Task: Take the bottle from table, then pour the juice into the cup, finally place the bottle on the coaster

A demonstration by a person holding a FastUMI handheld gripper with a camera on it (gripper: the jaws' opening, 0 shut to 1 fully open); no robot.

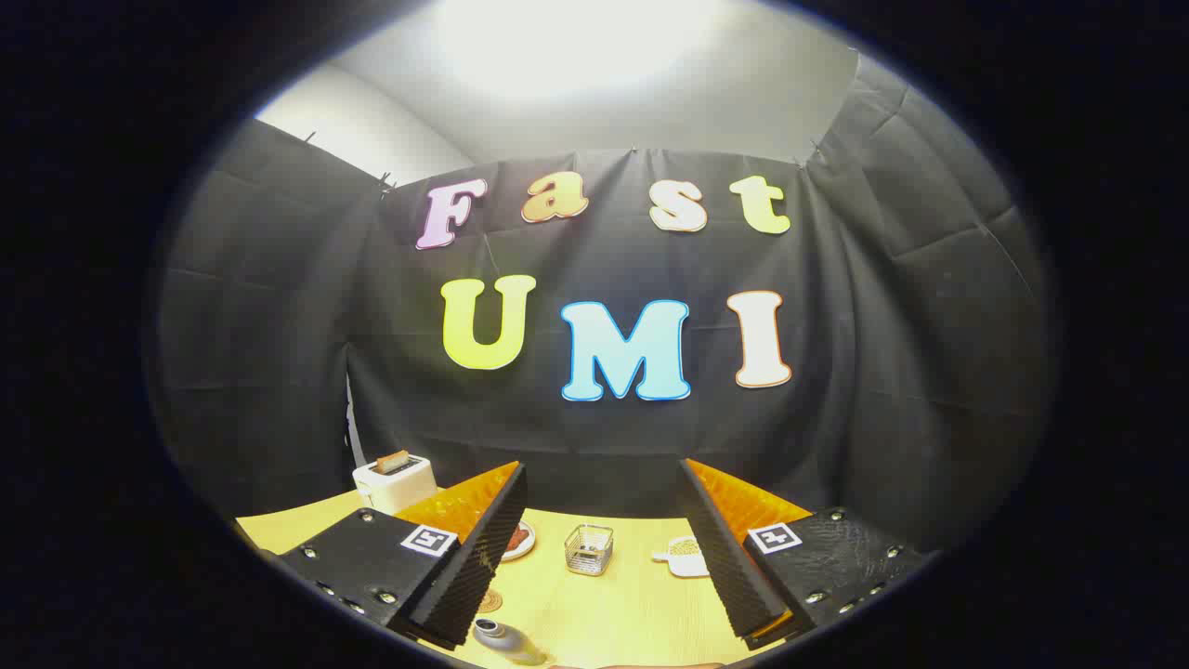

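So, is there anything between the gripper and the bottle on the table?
Nothing visible blocks it. The gripper is open, and the bottle lies below, near one finger, on the bare table. The glass cup stands farther ahead.

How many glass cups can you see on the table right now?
1: the glass cup stands mid-table, beyond the open gripper, between its fingers, right of the plate. The fingers could hide others.

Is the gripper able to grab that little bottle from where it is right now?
Probably yes. The gripper is open, holding nothing, and the small grey-capped bottle stands low between its fingers, near one of them, on the bare yellow wooden table. Nothing blocks it; the gripper must drop lower.
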